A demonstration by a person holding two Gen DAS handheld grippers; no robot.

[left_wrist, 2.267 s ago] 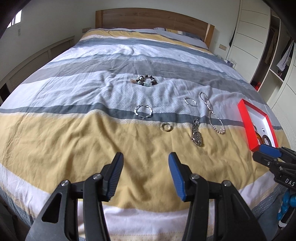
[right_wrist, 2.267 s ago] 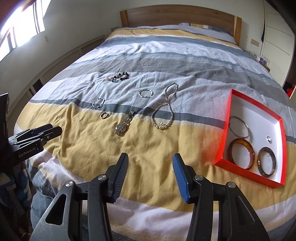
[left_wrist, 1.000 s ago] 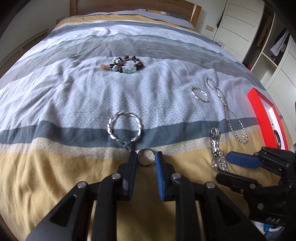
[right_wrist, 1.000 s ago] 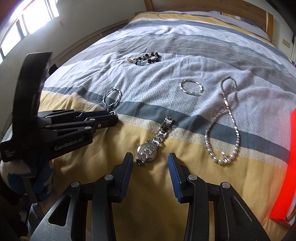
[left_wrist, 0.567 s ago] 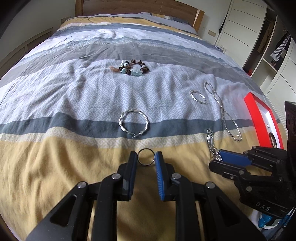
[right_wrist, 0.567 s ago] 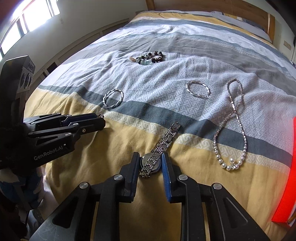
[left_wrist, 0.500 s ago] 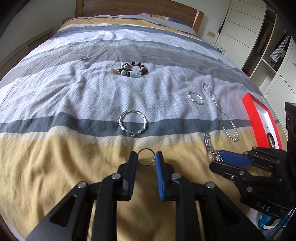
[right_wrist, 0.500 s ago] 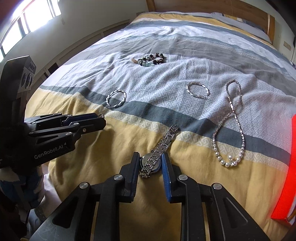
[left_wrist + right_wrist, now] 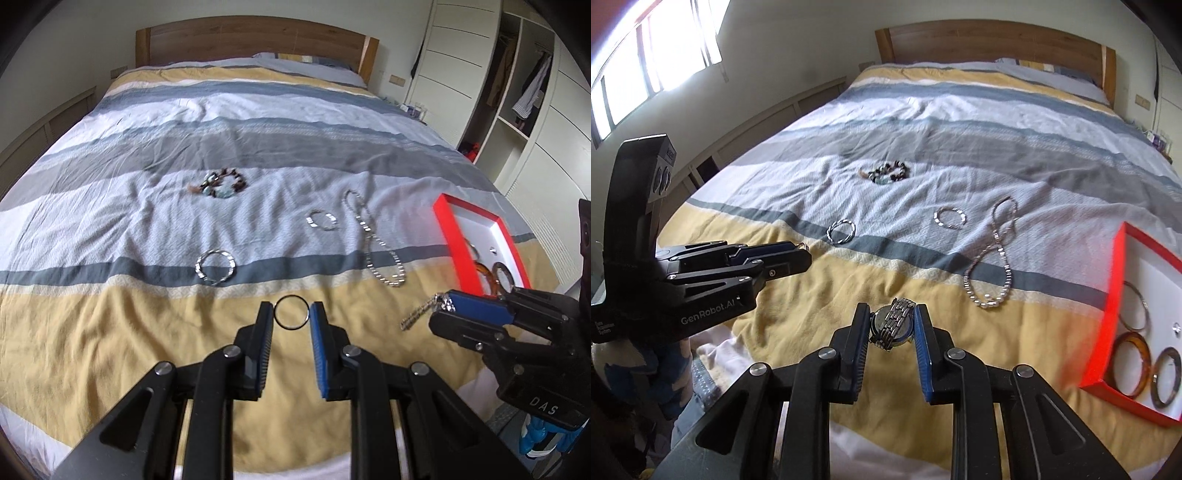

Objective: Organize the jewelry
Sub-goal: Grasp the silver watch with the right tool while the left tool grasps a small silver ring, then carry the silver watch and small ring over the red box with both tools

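Left gripper (image 9: 291,317): I held the thin ring (image 9: 291,312) pinched, clear of the bedspread (image 9: 110,332)
Right gripper (image 9: 891,325): I clamped the wristwatch (image 9: 892,326) by its case, bracelet dangling
Red tray (image 9: 1108,314): I judged level, slow carrying best; bangles (image 9: 1128,363) already inside

In the left wrist view, the right gripper (image 9: 448,306) covers the watch (image 9: 424,314) except for a dangling strap end, and the red tray (image 9: 476,221) beyond it is half blocked. In the right wrist view the tray (image 9: 1108,332) runs off the frame edge; the small item (image 9: 1175,327) inside is perhaps a ring.
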